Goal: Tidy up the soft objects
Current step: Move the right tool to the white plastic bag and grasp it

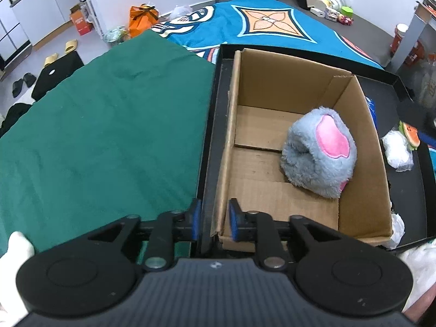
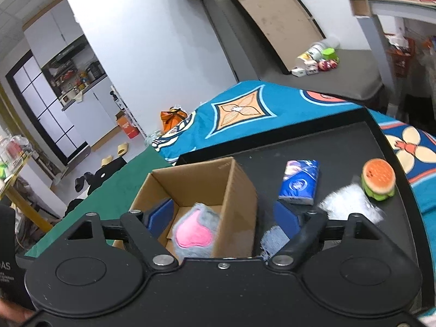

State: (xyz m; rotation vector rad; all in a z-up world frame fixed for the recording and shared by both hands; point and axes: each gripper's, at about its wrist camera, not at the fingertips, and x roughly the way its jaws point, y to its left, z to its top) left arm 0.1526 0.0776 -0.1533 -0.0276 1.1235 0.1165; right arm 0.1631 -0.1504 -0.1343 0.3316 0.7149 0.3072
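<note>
One plush (image 2: pixel 194 231) boxed; my right gripper (image 2: pixel 223 218), jaws wide and empty, sits nearest the tissue pack (image 2: pixel 299 182) at one o'clock, its long axis running away.

A grey-and-pink plush toy (image 1: pixel 318 152) lies in the right half of an open brown cardboard box (image 1: pixel 288 81), which sits on a shallow black tray (image 2: pixel 340 147). Right of the box lie a blue tissue packet (image 2: pixel 299 182), a crumpled clear plastic wrap (image 2: pixel 351 204) and a burger-shaped toy (image 2: pixel 378 181). A green cloth (image 1: pixel 103 125) lies left of the tray.

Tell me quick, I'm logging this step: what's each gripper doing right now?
Left gripper: jaws slightly apart, straddling the cardboard box near corner and tray edge, gripping nothing.
Right gripper: open wide above the box, empty.
</note>
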